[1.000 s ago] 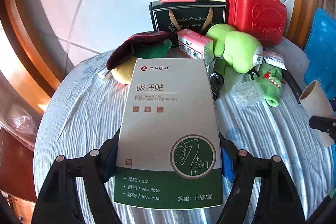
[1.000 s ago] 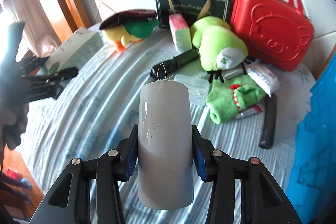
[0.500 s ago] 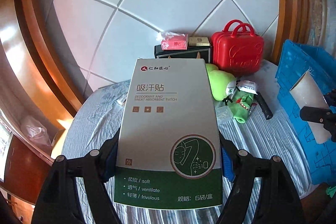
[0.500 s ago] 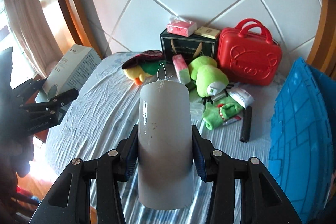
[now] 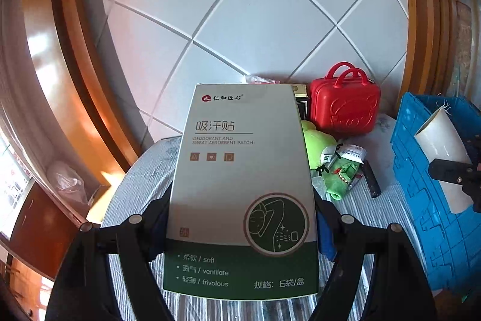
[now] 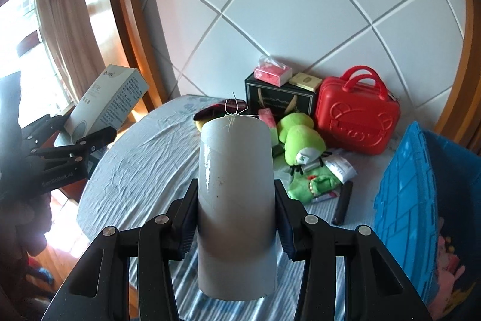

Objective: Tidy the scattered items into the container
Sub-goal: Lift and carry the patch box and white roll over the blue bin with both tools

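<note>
My left gripper [image 5: 240,218] is shut on a grey-and-green sweat patch box [image 5: 240,185] and holds it high above the round table [image 5: 144,170]. My right gripper [image 6: 236,218] is shut on a grey tube [image 6: 236,200]; the tube also shows in the left wrist view [image 5: 442,152], over the blue crate [image 5: 421,200]. The crate [image 6: 402,194] stands at the table's right edge. Green plush toys [image 6: 300,140], a black stick [image 6: 342,202] and small packets [image 6: 339,167] lie on the table.
A red toy suitcase [image 6: 354,122] and a dark gift box [image 6: 279,101] with pink tissues [image 6: 272,72] stand at the back against the white tiled wall. A wooden frame and a window with a curtain [image 6: 60,20] are on the left.
Both grippers have pulled back and risen from the table with their loads. The items look smaller and farther away, and the blue crate has come into view on the right.
</note>
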Demonstrator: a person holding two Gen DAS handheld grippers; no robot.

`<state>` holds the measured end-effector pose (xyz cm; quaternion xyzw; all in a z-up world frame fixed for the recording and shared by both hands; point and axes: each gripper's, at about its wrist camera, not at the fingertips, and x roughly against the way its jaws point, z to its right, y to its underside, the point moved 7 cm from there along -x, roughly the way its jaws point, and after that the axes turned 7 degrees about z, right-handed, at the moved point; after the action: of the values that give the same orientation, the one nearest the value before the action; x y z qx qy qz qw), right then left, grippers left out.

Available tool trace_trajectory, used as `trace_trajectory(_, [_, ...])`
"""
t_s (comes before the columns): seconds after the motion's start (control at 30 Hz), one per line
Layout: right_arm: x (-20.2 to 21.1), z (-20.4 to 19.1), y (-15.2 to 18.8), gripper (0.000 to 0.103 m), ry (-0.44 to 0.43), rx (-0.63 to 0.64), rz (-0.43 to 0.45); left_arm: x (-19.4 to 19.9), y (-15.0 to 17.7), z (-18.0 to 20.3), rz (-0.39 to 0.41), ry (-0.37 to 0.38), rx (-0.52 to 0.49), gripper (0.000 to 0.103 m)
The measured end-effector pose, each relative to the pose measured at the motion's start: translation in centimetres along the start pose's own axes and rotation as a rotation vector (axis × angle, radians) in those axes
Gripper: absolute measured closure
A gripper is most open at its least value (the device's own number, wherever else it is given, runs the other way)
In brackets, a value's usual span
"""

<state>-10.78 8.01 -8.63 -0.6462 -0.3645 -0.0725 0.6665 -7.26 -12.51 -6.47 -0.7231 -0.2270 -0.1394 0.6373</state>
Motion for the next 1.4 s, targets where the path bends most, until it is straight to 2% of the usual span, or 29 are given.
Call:
trace_trajectory(0.23, [2.2, 0.2, -1.6, 0.059, -0.042, 0.016, 0.055, 1.7, -1.1, 0.8, 0.027, -0.038, 0.009, 0.027])
trace_trajectory(0.67, [5.6, 3.0, -2.2, 0.058, -0.071, -0.013, 0.113, 2.8, -3.2, 5.5, 0.041, -0.011, -0.023, 0.027])
trace_trajectory(1.13, [9.0, 9.1, -1.9, 0.059, -0.023, -0.082, 0.152, 3.8, -6.4, 12.9, 0.083, 0.069, -0.110, 0.027])
trace_trajectory(1.4, [11.7, 13.1, -1.4, 0.058, 0.030, -0.128, 0.171, 3.8, -8.4, 19.0, 0.107, 0.159, -0.171, 0.027])
